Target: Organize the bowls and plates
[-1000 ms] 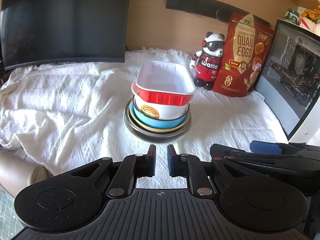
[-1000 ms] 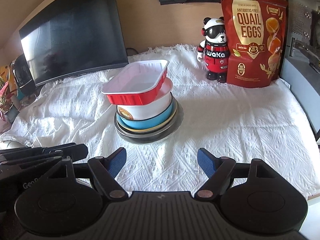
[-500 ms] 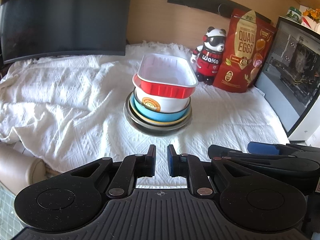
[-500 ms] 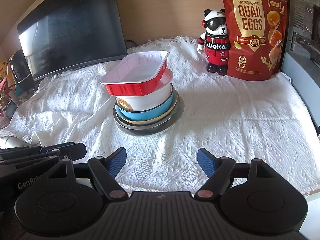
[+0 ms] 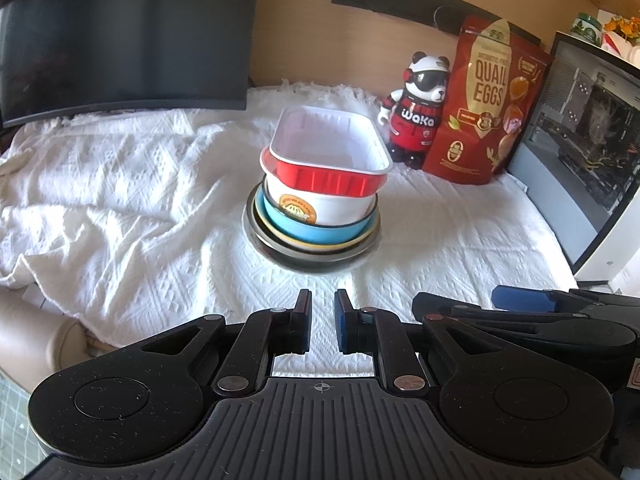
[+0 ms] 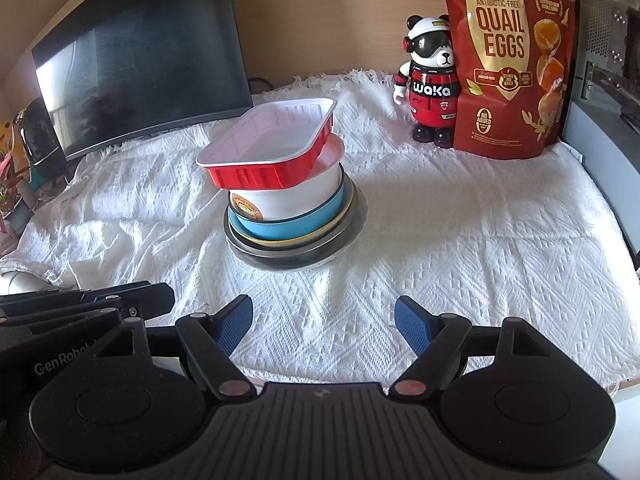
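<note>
Stacked dishes on a white woven cloth (image 6: pixel 460 240), seen from both wrist cameras. Landmark: the stack itself. Its base is a grey metal plate (image 6: pixel 352 236); nested above it in turn are a yellow-rimmed dish (image 5: pixel 344 245), a blue bowl (image 6: pixel 296 224) and a white bowl (image 6: pixel 304 196) bearing a round orange label. A red rectangular tray (image 5: pixel 332 178) with a white interior rests on top, overhanging the white bowl and slightly tilted. Behind the stack stand a panda figurine (image 6: pixel 430 92) and, touching it, a red quail-egg pouch (image 6: pixel 508 60); a dark monitor (image 5: pixel 120 36) stands behind it on the other side. Left gripper (image 5: pixel 322 320): in front of the stack, well apart from it, jaws drawn narrow with only a slit between them, holding nothing. Right gripper (image 6: pixel 324 322): likewise in front of the stack, jaws spread wide, empty.
</note>
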Demonstrator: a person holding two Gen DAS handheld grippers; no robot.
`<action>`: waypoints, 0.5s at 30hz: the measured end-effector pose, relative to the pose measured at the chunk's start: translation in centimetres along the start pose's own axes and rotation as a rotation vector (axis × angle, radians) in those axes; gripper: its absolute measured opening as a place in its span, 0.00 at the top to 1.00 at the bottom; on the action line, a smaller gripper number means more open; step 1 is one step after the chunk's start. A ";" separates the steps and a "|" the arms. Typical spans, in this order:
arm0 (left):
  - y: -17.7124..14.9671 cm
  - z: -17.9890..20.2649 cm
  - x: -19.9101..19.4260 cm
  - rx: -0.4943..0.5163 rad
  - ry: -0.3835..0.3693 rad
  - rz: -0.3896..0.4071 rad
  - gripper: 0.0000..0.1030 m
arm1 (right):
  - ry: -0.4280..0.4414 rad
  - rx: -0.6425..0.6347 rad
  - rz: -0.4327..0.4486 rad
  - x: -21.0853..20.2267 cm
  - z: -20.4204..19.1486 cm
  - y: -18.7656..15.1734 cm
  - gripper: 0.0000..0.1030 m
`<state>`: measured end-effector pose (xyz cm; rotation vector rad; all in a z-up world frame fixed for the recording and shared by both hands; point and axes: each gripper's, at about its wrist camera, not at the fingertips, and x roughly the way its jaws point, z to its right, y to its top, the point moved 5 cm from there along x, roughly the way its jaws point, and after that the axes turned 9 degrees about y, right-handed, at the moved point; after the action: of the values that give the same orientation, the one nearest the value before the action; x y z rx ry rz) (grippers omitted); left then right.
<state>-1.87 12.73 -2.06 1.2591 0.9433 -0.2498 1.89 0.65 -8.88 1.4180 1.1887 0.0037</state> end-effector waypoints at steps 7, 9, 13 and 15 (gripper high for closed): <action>0.1 0.0 -0.1 0.000 -0.003 0.004 0.86 | -0.001 0.003 0.001 0.0 0.2 0.0 0.24; 0.1 0.0 -0.1 0.000 -0.004 0.004 0.86 | 0.000 0.003 0.001 0.0 0.2 0.0 0.24; 0.0 0.0 -0.1 0.002 -0.003 0.003 0.86 | -0.001 0.003 0.001 0.0 0.2 0.0 0.24; 0.0 -0.1 0.0 0.002 -0.003 0.002 0.86 | -0.002 0.003 0.004 0.0 0.3 0.2 0.24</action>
<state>-1.97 12.77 -2.06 1.2608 0.9398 -0.2504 2.15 0.48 -8.83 1.4220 1.1848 0.0030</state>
